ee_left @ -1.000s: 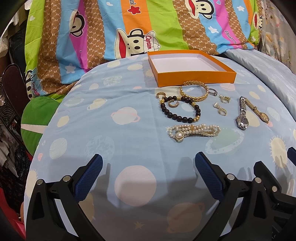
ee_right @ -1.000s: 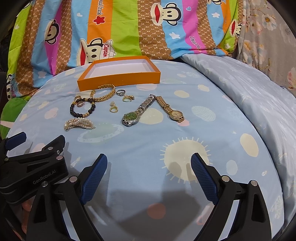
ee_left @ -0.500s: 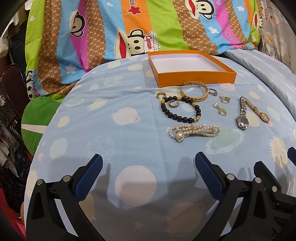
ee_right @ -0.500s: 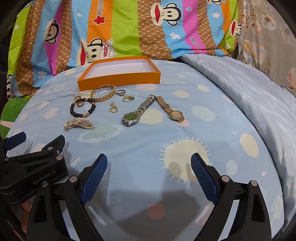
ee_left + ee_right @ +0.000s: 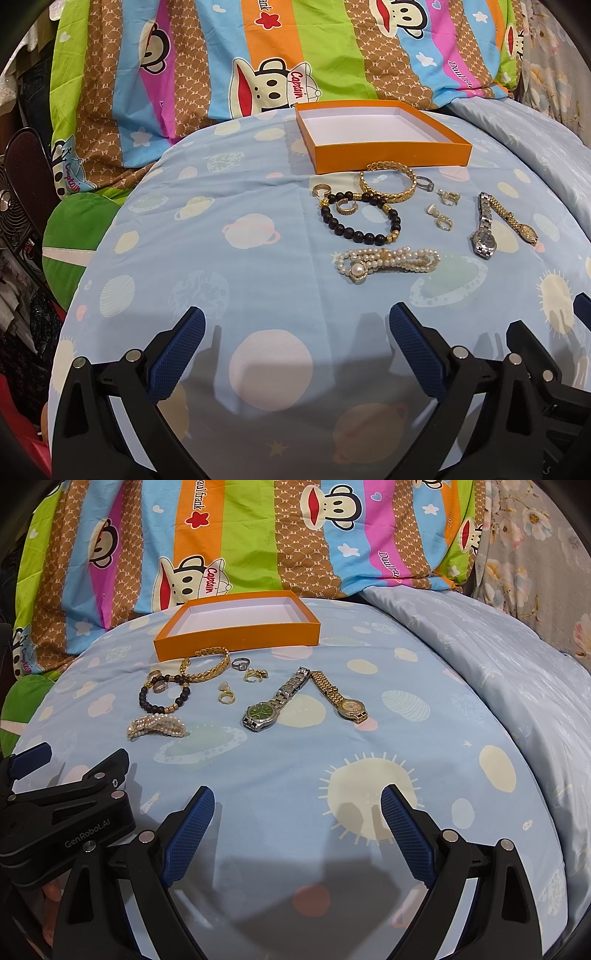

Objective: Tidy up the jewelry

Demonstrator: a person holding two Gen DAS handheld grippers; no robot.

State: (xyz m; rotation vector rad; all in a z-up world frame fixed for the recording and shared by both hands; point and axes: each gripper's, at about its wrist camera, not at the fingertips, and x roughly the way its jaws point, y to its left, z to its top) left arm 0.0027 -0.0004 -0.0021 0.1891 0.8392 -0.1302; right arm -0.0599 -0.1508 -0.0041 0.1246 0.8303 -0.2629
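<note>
An empty orange box (image 5: 391,153) (image 5: 236,642) with a white inside sits on the blue bedspread. In front of it lie a gold bangle (image 5: 388,182), a dark bead bracelet (image 5: 360,221), a pearl bracelet (image 5: 388,262) (image 5: 157,726), several rings and earrings (image 5: 441,216), a silver watch (image 5: 484,230) (image 5: 275,701) and a gold watch (image 5: 515,223) (image 5: 340,696). My left gripper (image 5: 295,345) is open and empty, short of the pearl bracelet. My right gripper (image 5: 297,823) is open and empty, short of the watches.
A striped cartoon-monkey quilt (image 5: 295,55) rises behind the box. A green cushion (image 5: 77,236) lies off the bed's left edge, with a dark fan (image 5: 22,192) beyond. The left gripper's body (image 5: 62,812) sits at the right wrist view's left.
</note>
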